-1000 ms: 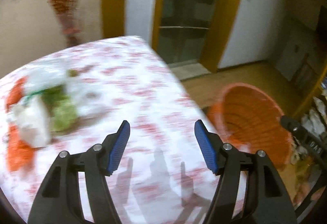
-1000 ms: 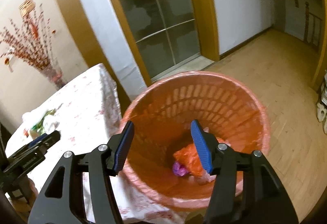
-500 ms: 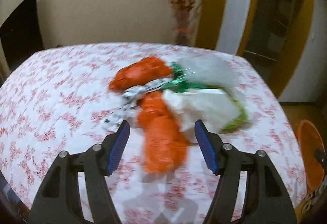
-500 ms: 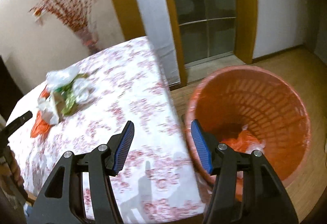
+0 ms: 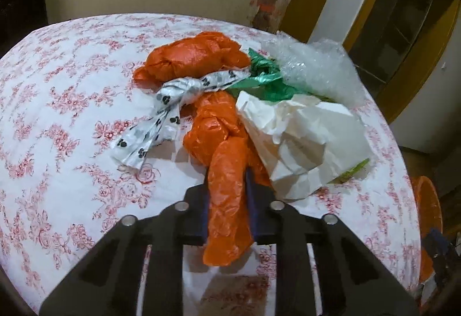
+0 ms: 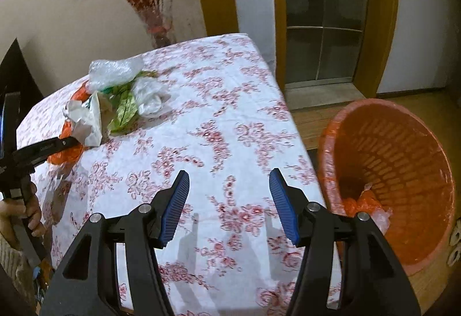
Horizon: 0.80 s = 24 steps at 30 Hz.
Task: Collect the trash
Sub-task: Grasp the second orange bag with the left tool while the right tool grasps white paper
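Two orange bags [image 5: 222,149] on table [image 5: 57,102]; left gripper [image 5: 226,186] clamped on nearer one, right gripper [image 6: 229,200] spread wide, level near basket [image 6: 403,172].

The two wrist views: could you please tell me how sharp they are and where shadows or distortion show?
Left wrist view: sharp on the orange bag held in the left gripper; fisheye bows the table edge, corners dark. Right wrist view: mostly crisp; the right gripper casts finger shadows on the tablecloth, and the door frame and orange bin curve.
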{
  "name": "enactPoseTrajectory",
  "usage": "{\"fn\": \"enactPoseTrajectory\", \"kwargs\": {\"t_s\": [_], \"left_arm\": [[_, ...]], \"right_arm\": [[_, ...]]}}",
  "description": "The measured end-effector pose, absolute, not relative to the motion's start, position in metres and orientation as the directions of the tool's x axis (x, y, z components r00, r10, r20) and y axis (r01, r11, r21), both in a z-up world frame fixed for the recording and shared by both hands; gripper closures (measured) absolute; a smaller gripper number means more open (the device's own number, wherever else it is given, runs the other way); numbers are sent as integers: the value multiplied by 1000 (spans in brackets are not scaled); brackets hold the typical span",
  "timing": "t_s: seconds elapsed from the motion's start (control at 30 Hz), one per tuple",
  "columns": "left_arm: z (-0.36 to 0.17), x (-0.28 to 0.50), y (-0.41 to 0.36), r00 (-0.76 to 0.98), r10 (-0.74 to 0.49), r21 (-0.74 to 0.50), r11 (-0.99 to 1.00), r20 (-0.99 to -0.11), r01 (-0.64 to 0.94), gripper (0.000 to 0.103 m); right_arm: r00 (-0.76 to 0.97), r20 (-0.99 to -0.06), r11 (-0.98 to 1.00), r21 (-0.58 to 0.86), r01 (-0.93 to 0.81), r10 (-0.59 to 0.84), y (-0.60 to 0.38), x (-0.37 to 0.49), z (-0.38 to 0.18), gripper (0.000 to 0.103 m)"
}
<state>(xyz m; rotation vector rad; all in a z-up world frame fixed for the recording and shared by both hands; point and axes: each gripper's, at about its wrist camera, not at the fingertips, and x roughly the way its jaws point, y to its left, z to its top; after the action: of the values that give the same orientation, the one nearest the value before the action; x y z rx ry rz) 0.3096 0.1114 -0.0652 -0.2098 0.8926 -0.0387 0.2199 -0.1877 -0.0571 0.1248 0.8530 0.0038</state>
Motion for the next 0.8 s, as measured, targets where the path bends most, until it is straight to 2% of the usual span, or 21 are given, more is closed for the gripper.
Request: {"fn": "enactPoseTrajectory", "kwargs": {"t_s": [0.37,0.53,0.8], "left_arm": [[-20,271,124,743,-37,-98,994,-668,-39,89],[2,254,137,783,-16,-89,995,-621,-51,89],[16,245,161,800,6,-109,990,-600,-89,89]], "right_arm": [[661,-735,987,142,-70,153,-148,243,-53,46],[658,-710,968,174,-180,250,-111,266,-47,55],[616,-696,928,250,-276,370,-59,317,-48,57]]}}
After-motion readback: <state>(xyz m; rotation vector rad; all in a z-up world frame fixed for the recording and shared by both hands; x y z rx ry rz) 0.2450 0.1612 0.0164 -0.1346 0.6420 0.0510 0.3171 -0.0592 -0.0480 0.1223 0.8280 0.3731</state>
